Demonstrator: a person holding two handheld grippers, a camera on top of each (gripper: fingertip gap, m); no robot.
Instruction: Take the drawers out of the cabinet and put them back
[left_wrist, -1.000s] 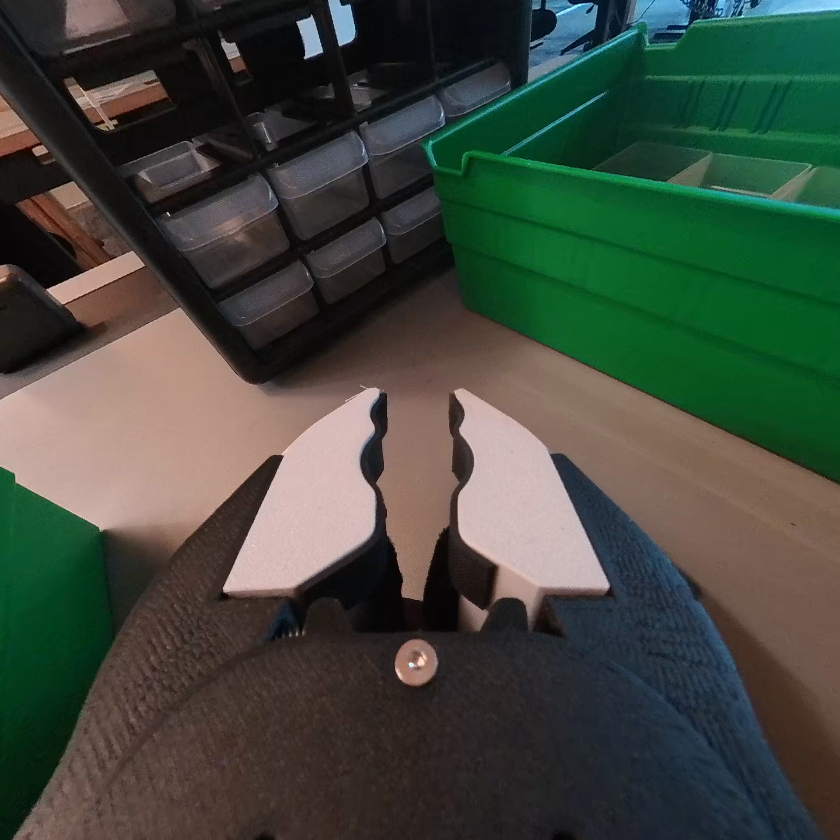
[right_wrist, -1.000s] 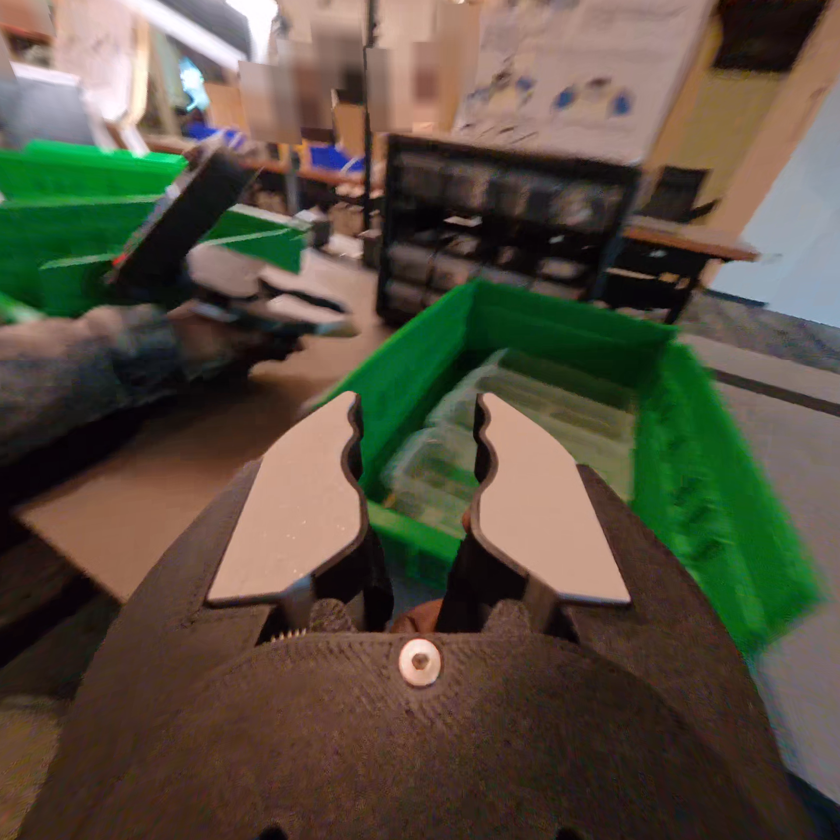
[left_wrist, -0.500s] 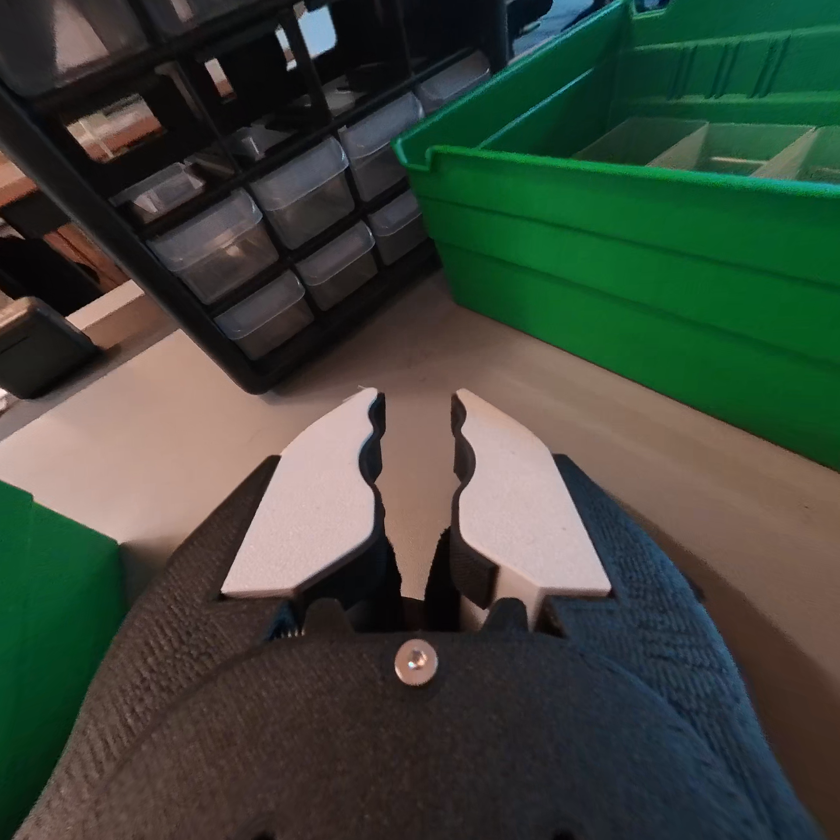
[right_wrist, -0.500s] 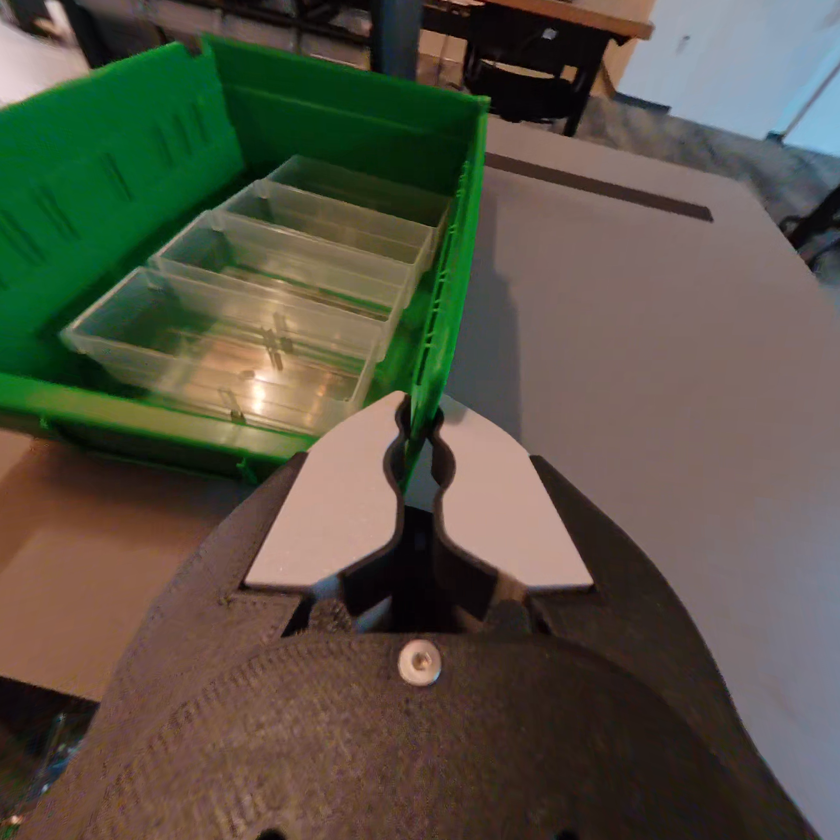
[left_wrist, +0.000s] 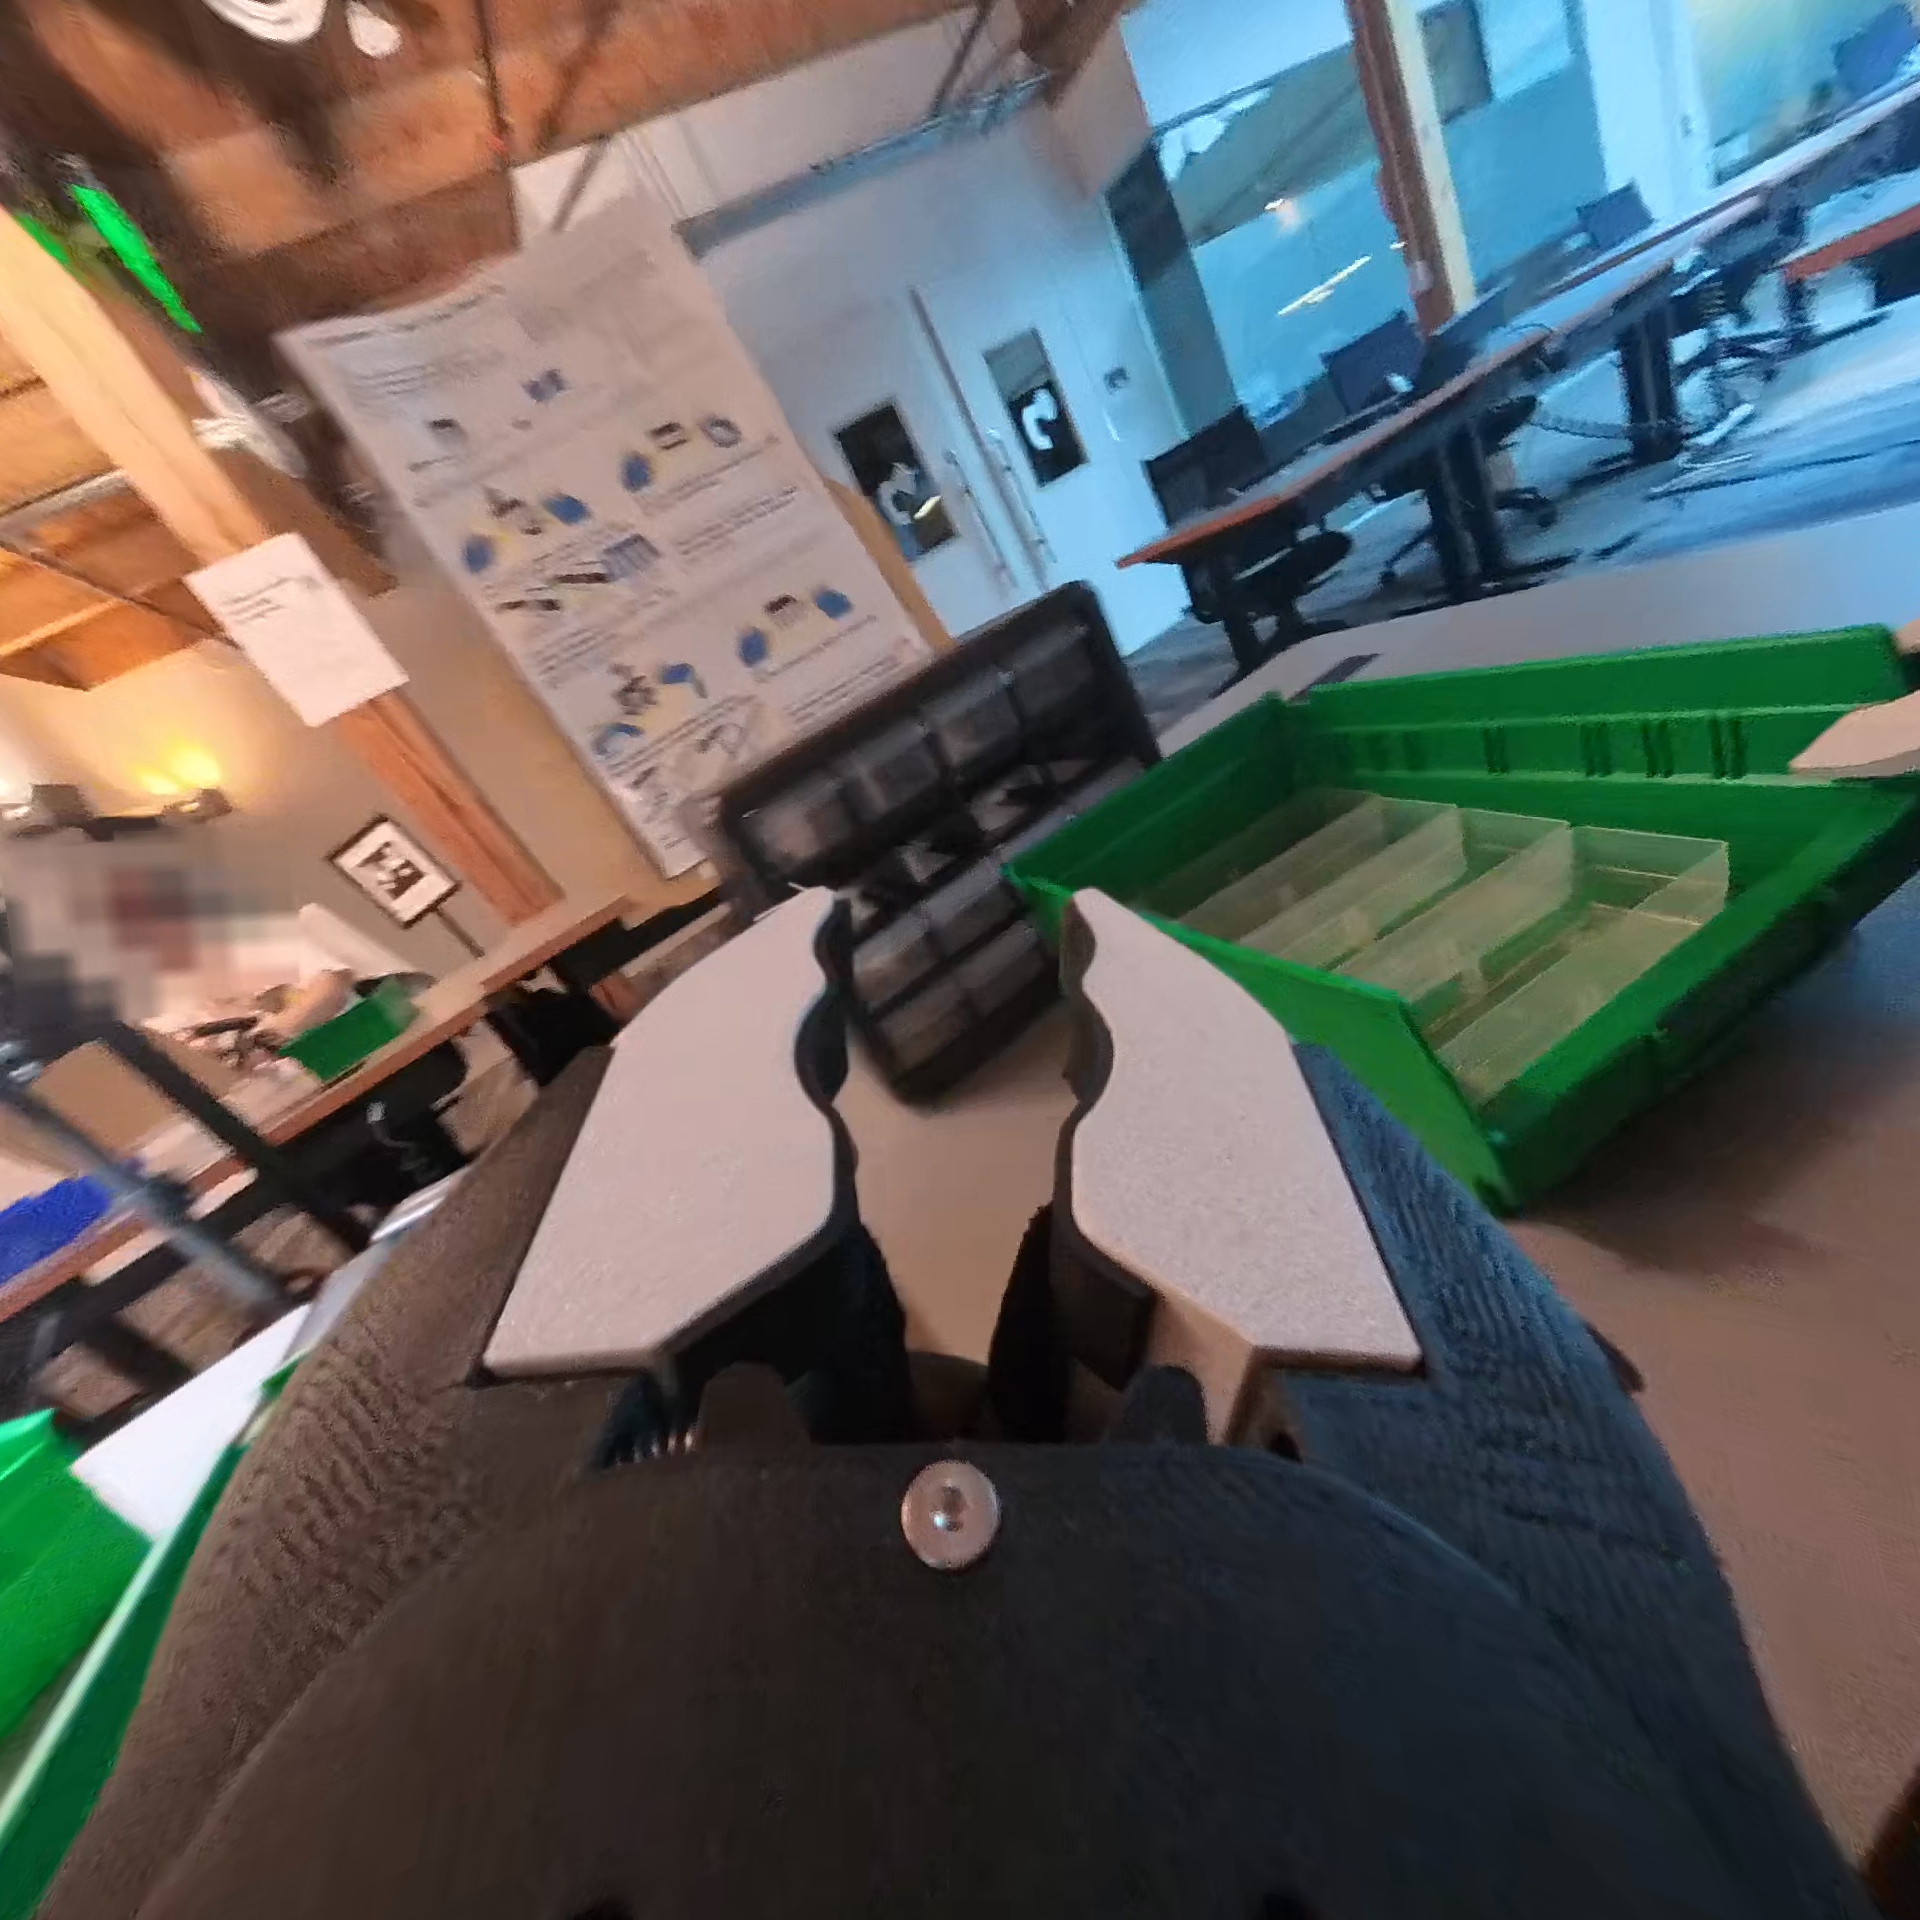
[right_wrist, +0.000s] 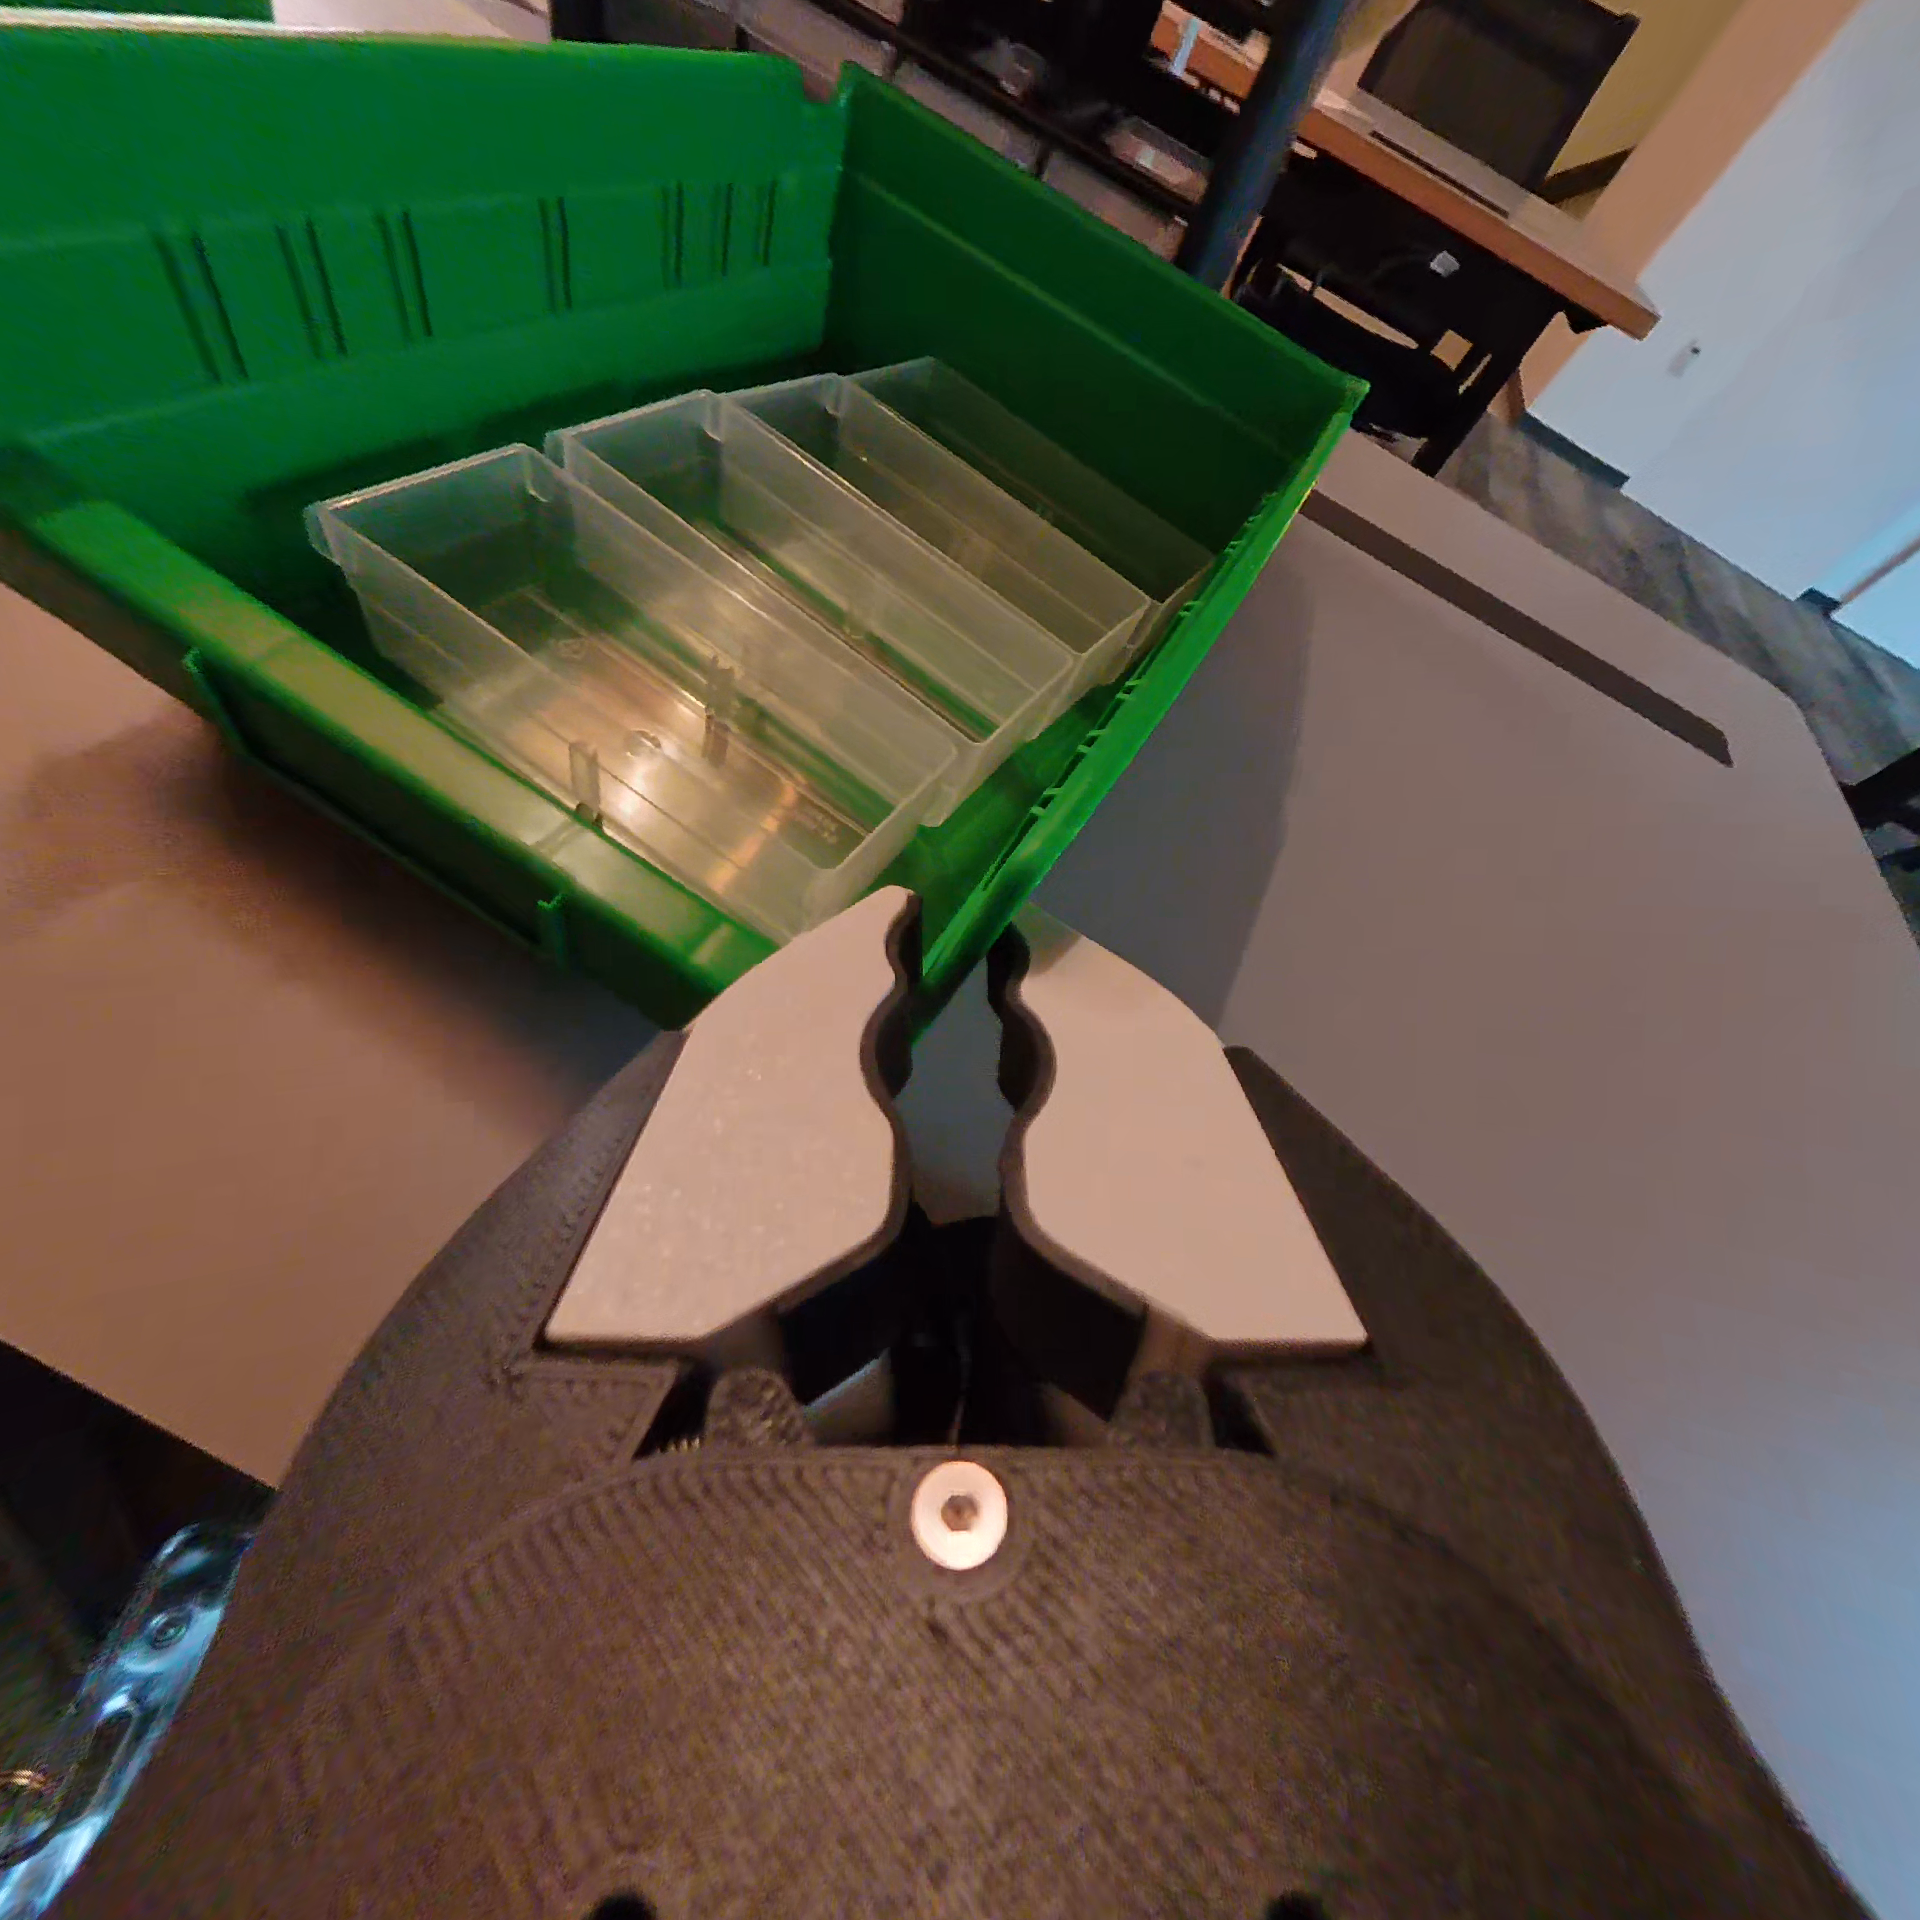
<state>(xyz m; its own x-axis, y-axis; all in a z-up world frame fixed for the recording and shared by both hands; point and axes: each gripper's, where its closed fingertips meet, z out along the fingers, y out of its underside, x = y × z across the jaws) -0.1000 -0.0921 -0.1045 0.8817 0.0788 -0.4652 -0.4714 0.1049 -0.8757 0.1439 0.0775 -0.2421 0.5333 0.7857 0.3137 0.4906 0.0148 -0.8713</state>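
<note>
The black drawer cabinet (left_wrist: 935, 790) stands at the back of the table, blurred, with clear drawers in its slots. A green bin (right_wrist: 436, 260) holds several clear drawers (right_wrist: 665, 665) side by side. My right gripper (right_wrist: 951, 935) is shut on the bin's near right wall, which passes between the fingertips. In the left wrist view the bin (left_wrist: 1351, 1029) sits tilted, with the drawers (left_wrist: 1455, 914) inside and one of the right gripper's fingers (left_wrist: 1860, 743) at its far edge. My left gripper (left_wrist: 951, 914) is open and empty, in the air and pointing towards the cabinet.
The grey table (right_wrist: 1455, 935) stretches to the right of the bin, with its near edge at the lower left. Another green bin (left_wrist: 62, 1558) sits by the left gripper's lower left. Desks and chairs stand in the room behind.
My left gripper has pulled back and tipped up away from the cabinet, and its jaws stand wider. My right gripper keeps its hold on the bin wall, and the bin now sits tilted.
</note>
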